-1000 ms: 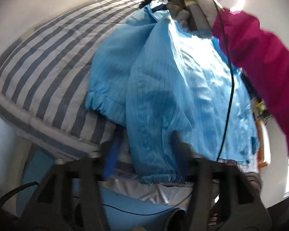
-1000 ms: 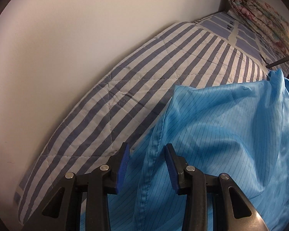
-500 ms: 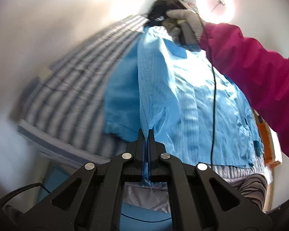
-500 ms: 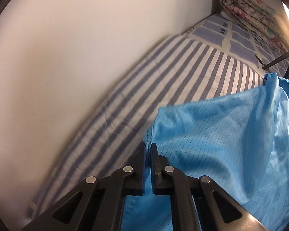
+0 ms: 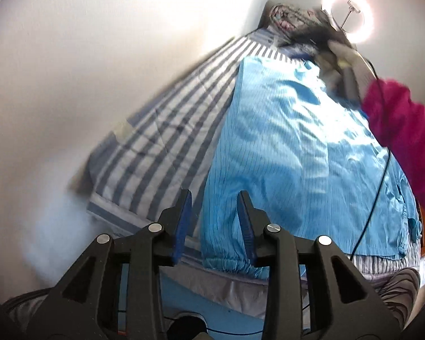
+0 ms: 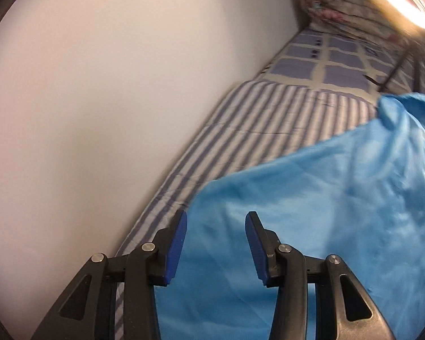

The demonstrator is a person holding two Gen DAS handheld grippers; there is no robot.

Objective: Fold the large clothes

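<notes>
Half second back both claws were pinched shut on blue garment point(image 5: 291, 153); now released. Left claw point(image 5: 214, 223) seen opening, fingers apart, sleeve cuff visible beyond gap, not pressed. Right claw point(image 6: 216, 243) likewise opening, wider, blue cloth seen beyond pads, nothing clamped. Garment now laid flat on striped bedcover point(image 5: 167, 130), beside white wall point(image 6: 99, 99). Gloved hand point(image 5: 345, 59) in pink sleeve point(image 5: 405, 130) seen at garment's far end, blurred.

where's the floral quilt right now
The rolled floral quilt sits at the bed's far end against the wall, top right in both views, beyond the blue garment.
</notes>
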